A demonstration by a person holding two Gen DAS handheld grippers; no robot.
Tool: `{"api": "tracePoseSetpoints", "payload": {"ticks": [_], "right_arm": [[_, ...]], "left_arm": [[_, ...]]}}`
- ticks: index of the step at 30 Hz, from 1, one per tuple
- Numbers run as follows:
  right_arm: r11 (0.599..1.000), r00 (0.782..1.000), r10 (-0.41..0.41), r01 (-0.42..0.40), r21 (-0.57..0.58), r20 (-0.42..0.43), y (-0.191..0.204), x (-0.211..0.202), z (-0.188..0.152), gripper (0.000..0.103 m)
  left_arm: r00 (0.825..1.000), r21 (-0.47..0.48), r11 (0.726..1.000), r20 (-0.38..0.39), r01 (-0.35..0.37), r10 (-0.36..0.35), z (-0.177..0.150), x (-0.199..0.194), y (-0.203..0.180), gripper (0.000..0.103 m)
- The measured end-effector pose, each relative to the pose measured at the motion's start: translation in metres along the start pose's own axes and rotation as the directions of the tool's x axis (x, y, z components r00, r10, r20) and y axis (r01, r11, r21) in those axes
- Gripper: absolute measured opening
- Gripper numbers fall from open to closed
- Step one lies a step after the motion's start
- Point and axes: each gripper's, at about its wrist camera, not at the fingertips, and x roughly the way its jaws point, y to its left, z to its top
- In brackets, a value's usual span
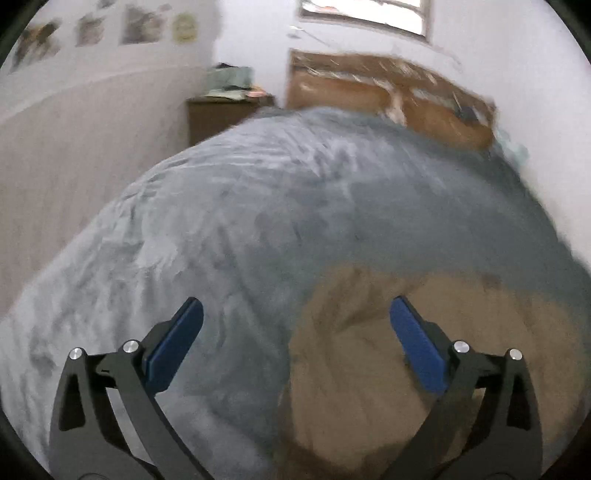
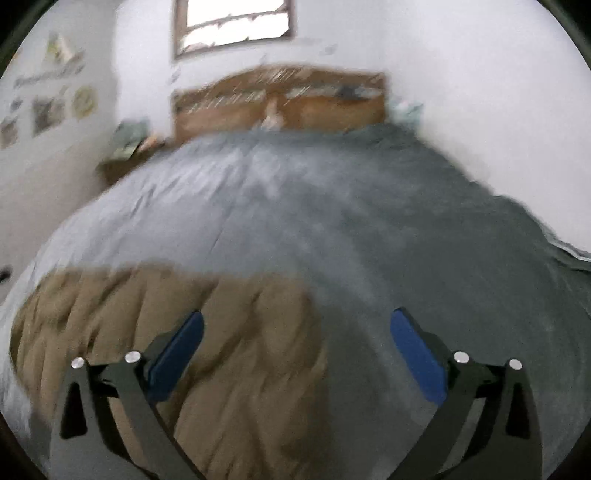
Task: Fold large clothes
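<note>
A tan-brown garment (image 1: 424, 354) lies crumpled on the grey-blue bedspread (image 1: 240, 221), at the lower right of the left wrist view. My left gripper (image 1: 295, 314) hangs above the garment's left edge, open, with nothing between its blue pads (image 1: 177, 343). In the right wrist view the same garment (image 2: 229, 350) spreads across the lower left. My right gripper (image 2: 295, 325) stands open over the garment's right edge, nothing between its pads (image 2: 417, 354). Both views are blurred.
A wooden headboard (image 2: 280, 103) stands at the far end of the bed under a window (image 2: 236, 26). A dark nightstand (image 1: 221, 114) with clutter sits left of the headboard. Pictures (image 1: 140, 26) hang on the left wall. The bedspread (image 2: 332, 206) covers the whole bed.
</note>
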Motion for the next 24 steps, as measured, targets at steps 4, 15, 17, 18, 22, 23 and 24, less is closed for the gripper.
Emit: {"api": "tracePoseSetpoints", "payload": {"ticks": [4, 15, 17, 18, 22, 23, 24], "right_arm": [[1.000, 1.000, -0.004, 0.004, 0.018, 0.008, 0.015, -0.010, -0.003, 0.101], [0.993, 0.998, 0.068, -0.069, -0.098, -0.007, 0.108, 0.067, -0.027, 0.101], [0.991, 0.996, 0.080, -0.083, -0.102, -0.038, 0.103, 0.077, -0.031, 0.101], [0.991, 0.997, 0.067, -0.071, -0.117, -0.040, 0.100, 0.081, -0.031, 0.101], [0.996, 0.998, -0.006, 0.001, -0.084, -0.057, 0.079, 0.088, -0.030, 0.101], [0.997, 0.998, -0.031, 0.026, -0.074, -0.062, 0.072, 0.086, -0.031, 0.101], [0.997, 0.997, -0.047, 0.042, -0.063, -0.069, 0.066, 0.085, -0.030, 0.101]], "left_arm": [[0.995, -0.006, 0.995, 0.039, 0.096, -0.096, -0.024, -0.034, -0.012, 0.100], [0.999, 0.131, 0.991, -0.039, 0.042, -0.037, -0.052, 0.055, -0.102, 0.100], [0.997, 0.107, 0.993, -0.073, 0.045, -0.037, -0.052, 0.068, -0.096, 0.100], [0.996, 0.109, 0.993, -0.088, 0.039, -0.029, -0.050, 0.074, -0.093, 0.100], [0.995, 0.113, 0.993, -0.094, -0.023, 0.034, -0.043, 0.095, -0.083, 0.100], [0.994, 0.105, 0.994, -0.095, -0.038, 0.048, -0.041, 0.097, -0.078, 0.100], [0.995, 0.089, 0.995, -0.090, -0.037, 0.045, -0.040, 0.095, -0.072, 0.100]]}}
